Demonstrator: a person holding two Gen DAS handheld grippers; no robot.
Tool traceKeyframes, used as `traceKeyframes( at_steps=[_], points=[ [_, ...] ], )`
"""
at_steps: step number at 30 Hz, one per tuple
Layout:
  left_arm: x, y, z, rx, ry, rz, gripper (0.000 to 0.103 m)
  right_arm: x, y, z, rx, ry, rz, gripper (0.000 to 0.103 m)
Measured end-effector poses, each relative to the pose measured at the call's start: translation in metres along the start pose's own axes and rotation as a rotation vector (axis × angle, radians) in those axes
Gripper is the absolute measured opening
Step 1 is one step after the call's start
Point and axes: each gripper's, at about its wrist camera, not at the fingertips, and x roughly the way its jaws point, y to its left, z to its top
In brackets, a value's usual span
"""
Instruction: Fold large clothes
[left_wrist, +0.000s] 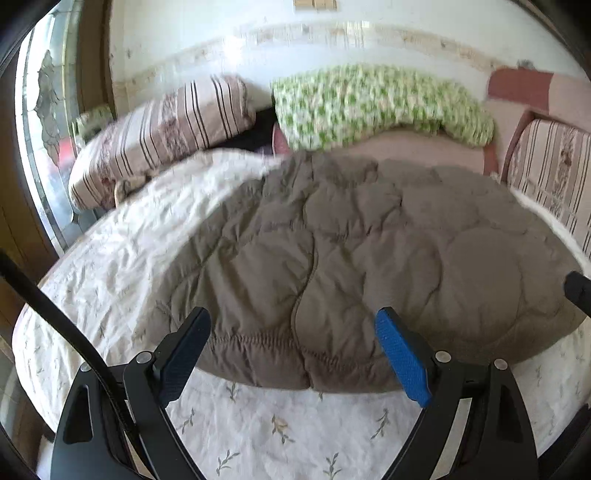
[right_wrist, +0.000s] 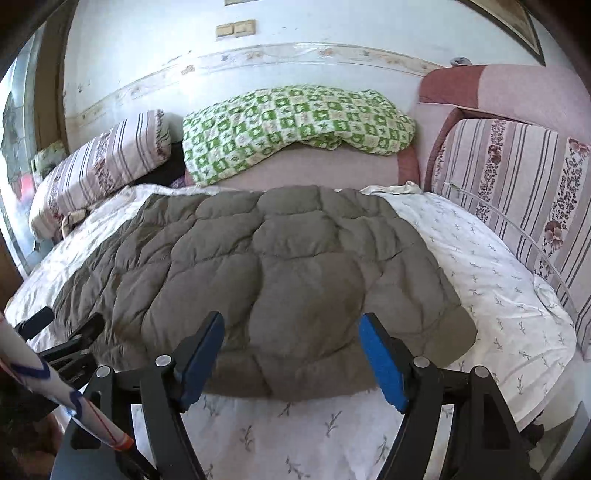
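Note:
A large brown quilted garment (left_wrist: 369, 240) lies spread flat on the white flowered bed sheet (left_wrist: 277, 424); its gathered hem faces me. My left gripper (left_wrist: 291, 314) is open over that near hem, and its blue pad (left_wrist: 402, 358) and black finger (left_wrist: 184, 354) stand wide apart without pressing the cloth. In the right wrist view the same garment (right_wrist: 266, 266) fills the middle of the sheet (right_wrist: 498, 288). My right gripper (right_wrist: 291, 317) is open over its near edge, holding nothing. The left gripper's black frame (right_wrist: 70, 347) shows at the garment's left edge.
A striped pillow (right_wrist: 99, 166) and a green checked blanket (right_wrist: 295, 125) lie at the far side against the wall. A striped cushion (right_wrist: 517, 184) and pink upholstery (right_wrist: 517, 88) flank the right. A window (left_wrist: 48, 129) is on the left. A patterned sleeve (right_wrist: 55, 380) shows at lower left.

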Motion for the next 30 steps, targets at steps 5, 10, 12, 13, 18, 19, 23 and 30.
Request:
traceKeyframes(
  at_steps=[5,10,12,13,18,19,23,30],
  points=[
    [0.025,0.006,-0.006,-0.014,0.102,-0.029,0.092,0.02,0.001,-0.009,0.001,0.094,0.035,0.08],
    [0.026,0.001,0.0,0.005,0.121,-0.023,0.092,0.067,0.001,-0.015,-0.009,0.222,0.018,0.081],
    [0.022,0.002,0.001,0.007,0.137,-0.032,0.092,0.073,0.001,-0.015,-0.012,0.244,0.02,0.081],
    [0.016,0.006,0.002,-0.005,0.13,-0.045,0.092,0.07,0.0,-0.012,-0.013,0.252,0.02,0.082],
    [-0.027,0.015,0.019,-0.031,0.041,-0.08,0.092,0.031,-0.007,0.011,0.048,0.2,0.084,0.082],
    [-0.037,0.016,0.025,-0.03,0.017,-0.08,0.092,0.019,-0.008,0.019,0.051,0.174,0.09,0.082],
    [-0.091,0.025,0.055,-0.045,-0.105,-0.105,0.092,-0.02,-0.005,0.05,0.038,0.098,0.09,0.082],
    [-0.194,0.039,0.092,-0.038,-0.288,-0.025,0.099,-0.127,0.001,0.09,0.038,-0.098,0.131,0.093]
  ],
)
